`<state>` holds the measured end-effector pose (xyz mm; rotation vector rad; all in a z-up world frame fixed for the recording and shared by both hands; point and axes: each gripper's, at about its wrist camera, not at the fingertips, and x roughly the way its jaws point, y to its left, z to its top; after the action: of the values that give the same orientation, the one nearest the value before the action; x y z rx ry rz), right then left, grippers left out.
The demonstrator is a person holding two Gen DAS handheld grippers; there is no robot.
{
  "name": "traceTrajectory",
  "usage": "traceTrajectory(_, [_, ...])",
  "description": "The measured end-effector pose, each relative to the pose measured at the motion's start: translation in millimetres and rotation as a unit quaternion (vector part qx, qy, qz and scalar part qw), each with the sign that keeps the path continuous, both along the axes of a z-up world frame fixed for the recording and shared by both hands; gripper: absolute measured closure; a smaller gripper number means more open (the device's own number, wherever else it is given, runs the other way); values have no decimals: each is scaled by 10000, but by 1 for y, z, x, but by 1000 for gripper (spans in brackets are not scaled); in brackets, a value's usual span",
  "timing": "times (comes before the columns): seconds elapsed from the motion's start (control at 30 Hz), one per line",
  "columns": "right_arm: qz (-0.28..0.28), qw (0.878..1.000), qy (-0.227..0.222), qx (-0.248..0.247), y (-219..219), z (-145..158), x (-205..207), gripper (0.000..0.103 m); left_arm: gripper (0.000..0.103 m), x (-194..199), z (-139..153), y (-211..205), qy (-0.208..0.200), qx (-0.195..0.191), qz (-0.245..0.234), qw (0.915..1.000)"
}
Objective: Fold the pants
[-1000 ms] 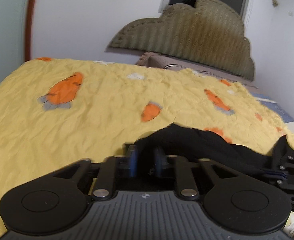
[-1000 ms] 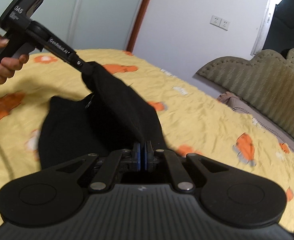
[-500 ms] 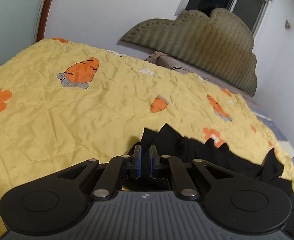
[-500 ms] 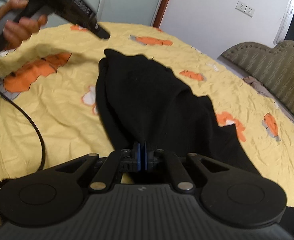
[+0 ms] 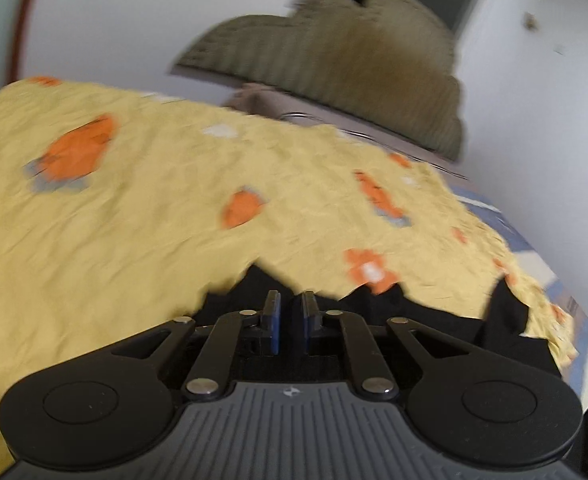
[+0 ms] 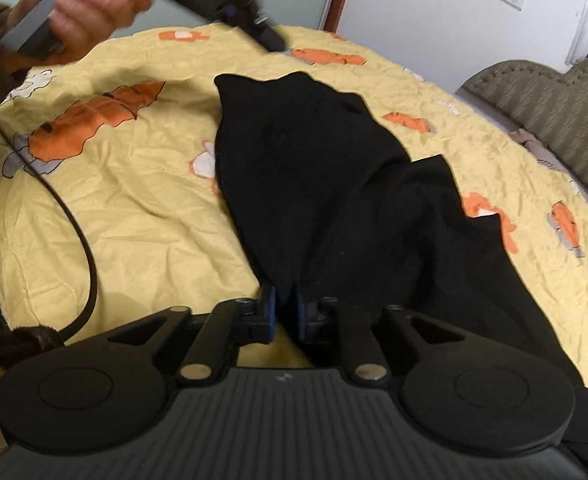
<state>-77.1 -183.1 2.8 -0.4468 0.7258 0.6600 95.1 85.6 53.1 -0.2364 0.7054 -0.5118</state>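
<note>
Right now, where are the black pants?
In the right wrist view the black pants lie spread across the middle of the yellow carrot-print bedspread, their near end at the right gripper.

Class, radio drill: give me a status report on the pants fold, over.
Left tongs just opening, empty. Right tongs just opening, pants edge at tips, unpinched. Pants lie on bedspread. Cable left of pants, apart.

Pants [image 6: 333,184] on bedsheet [image 6: 142,216], centre.
</note>
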Motion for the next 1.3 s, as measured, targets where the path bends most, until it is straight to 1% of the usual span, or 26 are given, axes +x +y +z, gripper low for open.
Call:
traceTrajectory(0.03, [46, 10000, 26, -3, 1, 0, 1, 82, 80, 11, 2, -9, -1, 112, -57, 9999])
traceTrajectory(0.07, [84, 10000, 40, -30, 2, 1, 1, 82, 61, 23, 3, -18, 2, 235, -165, 9996])
traceTrajectory(0.1, [110, 9999, 27, -59, 2, 0, 1, 82, 46, 37, 2, -27, 28, 392, -236, 9989])
traceTrajectory(0.13, [106, 9999, 25, -60, 2, 0, 1, 82, 22, 49, -1, -33, 93, 550, -158, 9983])
traceTrajectory(0.17, [80, 10000, 35, -34, 1, 0, 1, 82, 18, 60, -4, -38, 143, 667, -94, 9976])
traceTrajectory(0.23, [31, 10000, 36, 17, 0, 0, 1, 82, 18, 79, -14, -44, 358, 811, -109, 9960])
traceTrajectory(0.27, [8, 10000, 32, 37, 0, 0, 1, 82, 18, 86, -20, -46, 520, 817, -152, 9952])
traceTrajectory(0.33, [-58, 9999, 29, 96, -2, 0, 1, 82, 20, 96, -32, -46, 913, 661, -305, 9932])
traceTrajectory(0.37, [-95, 9999, 43, 134, -3, -1, 2, 82, 39, 98, -37, -47, 1087, 604, -414, 9914])
traceTrajectory(0.4, [-118, 9998, 45, 150, -4, -1, 3, 82, 55, 99, -43, -50, 1210, 688, -431, 9893])
traceTrajectory(0.43, [-127, 9998, 32, 159, -4, -1, 3, 82, 79, 100, -49, -54, 1280, 928, -335, 9869])
traceTrajectory(0.47, [-125, 9998, 20, 152, -4, -2, 3, 82, 85, 101, -53, -56, 1328, 1090, -231, 9849])
traceTrajectory(0.5, [-123, 9998, 13, 149, -5, -2, 4, 82, 88, 102, -57, -54, 1376, 1061, -153, 9847])
traceTrajectory(0.53, [-130, 9998, 18, 160, -5, -3, 5, 81, 91, 102, -59, -50, 1399, 885, -92, 9862])
traceTrajectory(0.63, [-186, 9996, 42, 217, -6, -2, 7, 79, 94, 96, -52, -30, 1264, 317, 107, 9914])
traceTrajectory(0.73, [-214, 9995, 43, 220, -6, -3, 7, 75, 95, 90, -44, -13, 1077, 331, 494, 9924])
traceTrajectory(0.87, [-234, 9994, 62, 235, -7, -3, 8, 71, 96, 77, -38, 23, 1063, -13, 1095, 9883])
traceTrajectory(0.97, [-244, 9994, 54, 234, -6, -4, 8, 62, 96, 64, -39, 46, 969, -196, 1556, 9829])
traceTrajectory(1.0, [-240, 9995, 30, 209, -6, -5, 8, 59, 96, 67, -44, 48, 1036, -226, 1605, 9813])
traceTrajectory(1.03, [-238, 9995, 7, 185, -6, -6, 7, 58, 96, 73, -51, 47, 1160, -197, 1532, 9812])
traceTrajectory(1.07, [-239, 9996, -6, 169, -6, -6, 7, 56, 95, 80, -58, 45, 1251, -98, 1473, 9811])
traceTrajectory(1.1, [-244, 9996, -6, 173, -6, -7, 8, 55, 94, 85, -63, 43, 1360, -18, 1518, 9790])
traceTrajectory(1.13, [-254, 9995, 8, 176, -7, -7, 9, 54, 93, 86, -65, 44, 1425, -47, 1542, 9777])
traceTrajectory(1.17, [-282, 9995, 19, 172, -7, -6, 10, 52, 92, 85, -62, 46, 1373, -144, 1570, 9779])
traceTrajectory(1.23, [-339, 9992, -27, 199, -9, -1, 10, 51, 91, 75, -52, 53, 1044, -317, 1698, 9794])
traceTrajectory(1.3, [-438, 9981, -38, 425, -17, 10, 11, 49, 91, 62, -40, 58, 735, 7, 2015, 9767])
